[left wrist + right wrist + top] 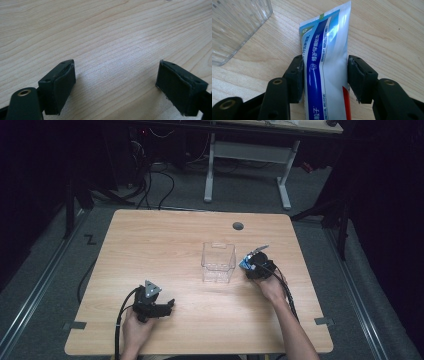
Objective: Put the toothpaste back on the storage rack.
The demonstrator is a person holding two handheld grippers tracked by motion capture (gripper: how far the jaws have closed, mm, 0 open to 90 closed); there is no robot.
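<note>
Your two hands come in at the near edge of the table (150, 227), one gripper in each. Count the things: two grippers, one tube, one clear box.

On the left, your left gripper (167, 307) sits low near the front edge. Its two black jaws are spread wide apart with nothing between them, just bare wood in the left gripper view (115, 72). You have lots of open room around it on every side.

In the middle stands the box (218, 262). It is see-through plastic, square, with its top open. It is well apart from the left gripper.

On the right, your right gripper (251, 262) is just beside the box. Its jaws are squeezed onto the tube (327, 65), one jaw on each long side. The tube is soft and shiny, white with a blue stripe, some red near the bottom, and a flat sealed end pointing away from you. It sits over the wood, close to the box's corner (242, 27). The table's right edge is near that hand.

The tabletop is pale wood with fine lines, flat, with round corners.
</note>
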